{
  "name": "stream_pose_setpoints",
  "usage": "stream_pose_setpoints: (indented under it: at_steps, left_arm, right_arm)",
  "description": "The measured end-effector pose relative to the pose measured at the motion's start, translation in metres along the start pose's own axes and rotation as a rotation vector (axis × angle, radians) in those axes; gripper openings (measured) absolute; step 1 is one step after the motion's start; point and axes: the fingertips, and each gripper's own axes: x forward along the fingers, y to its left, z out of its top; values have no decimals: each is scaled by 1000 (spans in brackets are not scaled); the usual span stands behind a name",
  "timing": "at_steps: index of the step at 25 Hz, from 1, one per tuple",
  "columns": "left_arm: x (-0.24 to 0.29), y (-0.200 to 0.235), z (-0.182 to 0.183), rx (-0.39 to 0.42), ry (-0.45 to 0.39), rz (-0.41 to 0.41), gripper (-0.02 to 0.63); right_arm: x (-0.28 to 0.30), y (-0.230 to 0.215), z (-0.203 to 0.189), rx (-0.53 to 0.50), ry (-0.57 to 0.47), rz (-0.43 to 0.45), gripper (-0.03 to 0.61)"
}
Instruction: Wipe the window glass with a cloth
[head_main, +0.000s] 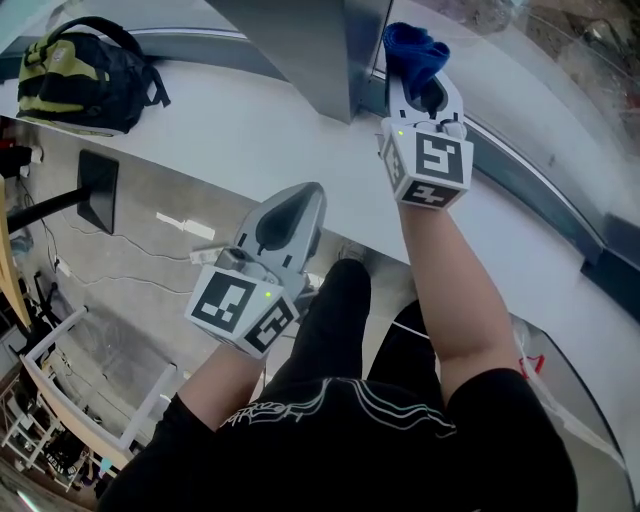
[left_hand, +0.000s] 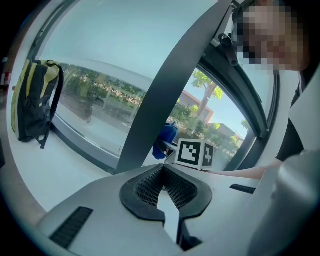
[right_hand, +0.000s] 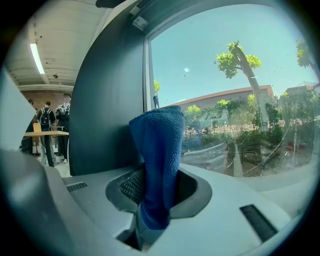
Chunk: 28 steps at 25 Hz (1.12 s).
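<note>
One soft, light cloth (right_hand: 159, 145) sits clamped mid-fold in the jaws of the right gripper (right_hand: 156, 192), probably floppy against the glass (right_hand: 225, 75); the left gripper (left_hand: 162, 172) has its jaws together, empty.

Blue cloth (right_hand: 157, 150) of soft, matt terry nap, right gripper (right_hand: 155, 195) and left gripper (left_hand: 164, 187) shelled in smooth matt grey plastic, pads (left_hand: 150, 187) dark and finely ribbed, window glass (right_hand: 225, 75) clear, glossy, speckled, window frame (right_hand: 110, 100) dark and matt, sill (head_main: 250, 130) white and smooth, far-left backpack (head_main: 75, 75) of woven fabric.

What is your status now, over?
Right gripper shut on blue cloth, close to window glass. Left gripper shut, empty. Grey post beside cloth.
</note>
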Motion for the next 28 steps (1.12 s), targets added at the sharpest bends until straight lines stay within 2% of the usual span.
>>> stream_pose_setpoints:
  at_steps: [11,28]
  left_arm:
    - [22,-35,-10,22,21,-25,3]
    - [81,-154,-38,70,65,-130,3]
  right_arm:
    - [-32,-43,-2,10,-17,-29,94]
    - [-127,-159,-11,8,-17,-109,93]
